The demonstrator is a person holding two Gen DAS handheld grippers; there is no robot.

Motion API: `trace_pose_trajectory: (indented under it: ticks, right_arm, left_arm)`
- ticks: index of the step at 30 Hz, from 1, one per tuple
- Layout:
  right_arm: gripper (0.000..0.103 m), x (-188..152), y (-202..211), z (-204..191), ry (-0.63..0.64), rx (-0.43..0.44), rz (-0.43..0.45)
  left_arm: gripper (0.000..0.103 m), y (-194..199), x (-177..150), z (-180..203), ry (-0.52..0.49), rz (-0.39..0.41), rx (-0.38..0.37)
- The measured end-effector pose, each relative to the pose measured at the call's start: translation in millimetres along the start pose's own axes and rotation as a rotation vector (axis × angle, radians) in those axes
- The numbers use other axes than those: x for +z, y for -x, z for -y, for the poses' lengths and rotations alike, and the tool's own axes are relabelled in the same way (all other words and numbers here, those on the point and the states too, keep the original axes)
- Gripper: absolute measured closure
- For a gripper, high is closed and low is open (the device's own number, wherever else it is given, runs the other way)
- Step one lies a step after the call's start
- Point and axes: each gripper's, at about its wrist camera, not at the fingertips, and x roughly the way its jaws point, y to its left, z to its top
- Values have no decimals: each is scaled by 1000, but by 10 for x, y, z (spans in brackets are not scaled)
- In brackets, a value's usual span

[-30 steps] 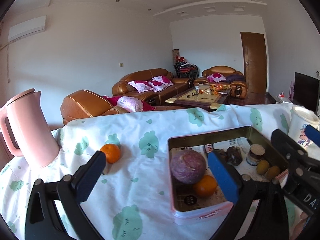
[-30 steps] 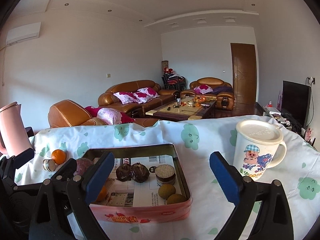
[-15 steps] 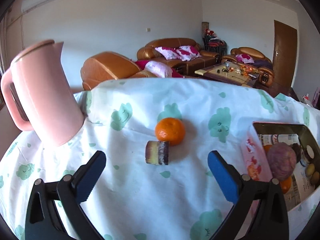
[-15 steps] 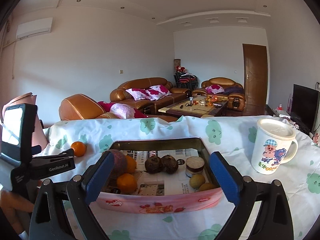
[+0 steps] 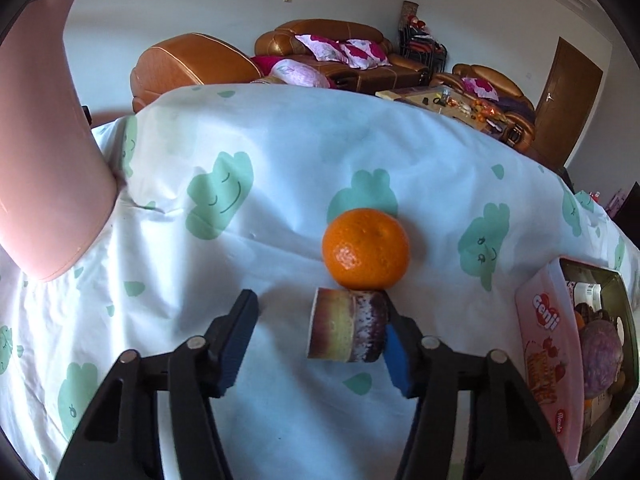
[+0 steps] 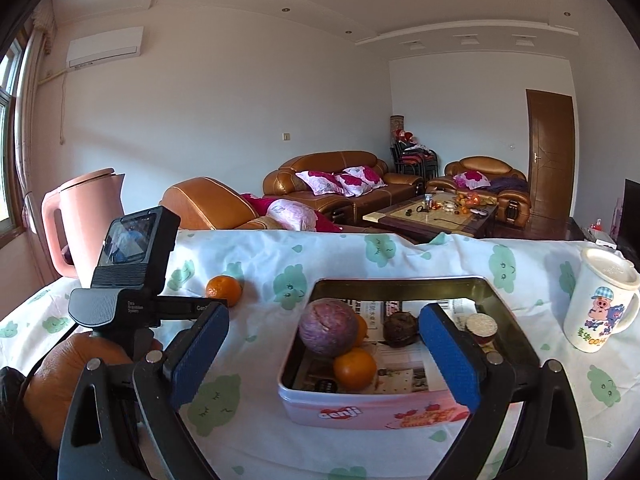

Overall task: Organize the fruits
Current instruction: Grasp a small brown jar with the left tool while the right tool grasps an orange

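Note:
A cut sugarcane piece lies on the tablecloth with a tangerine just behind it. My left gripper is open around the cane piece, its right pad touching it, the left pad apart. My right gripper is open and empty above the pink tin, which holds a purple fruit, oranges, dark fruits and a cane slice. The tangerine also shows in the right wrist view.
A pink kettle stands at the left of the table; it also shows in the right wrist view. A white pig mug stands at the right. The pink tin sits at the right edge of the left wrist view.
My left gripper swung left from the tin, moved in on the cane piece and tangerine, and narrowed around the cane piece. My right gripper shifted slightly over the tin.

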Motion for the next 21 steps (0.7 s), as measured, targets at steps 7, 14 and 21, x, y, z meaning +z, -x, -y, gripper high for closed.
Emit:
trace_pose_trajectory:
  ticks: [7,14,21]
  right_arm:
    - [6,86,-356,-361,-1,53,-44]
    - [6,158,-957,-824,14,98,-165]
    - [7,198,-1744,-1078,25,71,-338]
  left_arm:
    - [70,127,-22,-403,1,14,21]
    - [70,171,-24,-897,66,30,71]
    - [68,144,-67,-901,77,13,78]
